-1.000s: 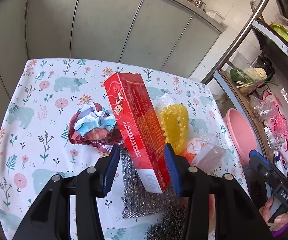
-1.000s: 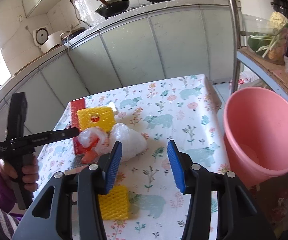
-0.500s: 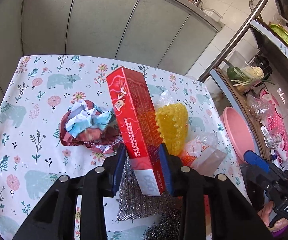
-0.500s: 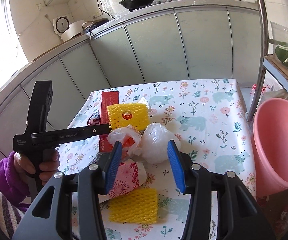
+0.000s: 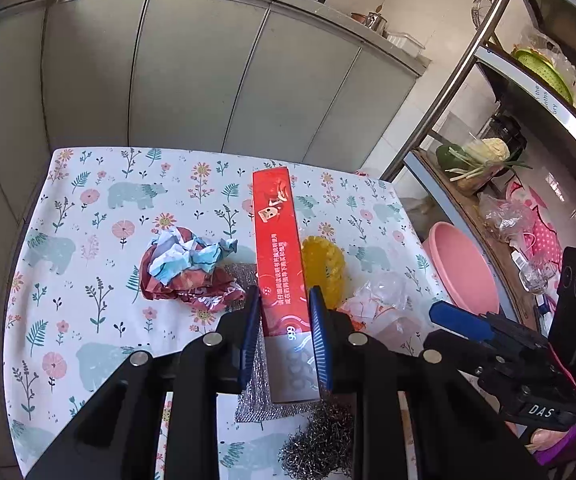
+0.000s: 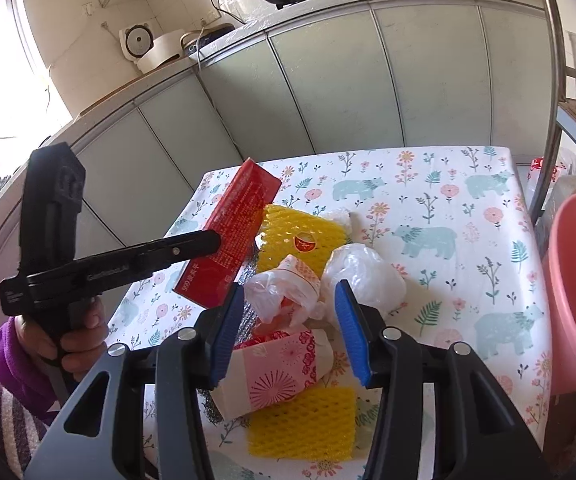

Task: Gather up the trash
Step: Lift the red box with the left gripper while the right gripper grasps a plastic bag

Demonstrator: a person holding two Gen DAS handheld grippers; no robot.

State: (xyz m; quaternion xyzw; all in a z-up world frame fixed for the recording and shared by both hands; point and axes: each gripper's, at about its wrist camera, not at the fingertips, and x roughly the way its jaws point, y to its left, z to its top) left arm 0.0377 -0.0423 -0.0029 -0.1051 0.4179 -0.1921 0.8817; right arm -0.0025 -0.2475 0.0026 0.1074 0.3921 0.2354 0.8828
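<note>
Red box (image 5: 278,248) clamped near its end in left gripper (image 5: 284,328), long axis tilted up, away.

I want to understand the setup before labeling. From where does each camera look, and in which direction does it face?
Left wrist view: sits on the left hand-held gripper, looking down along it at the long red cardboard box clamped between its blue pads after its jaws just closed; the right hand-held gripper shows at right.
Right wrist view: sits on the right hand-held gripper, open over a white plastic bag; a hand in a purple sleeve shows.
Both share the box, floral tablecloth and pink plastic basin.
</note>
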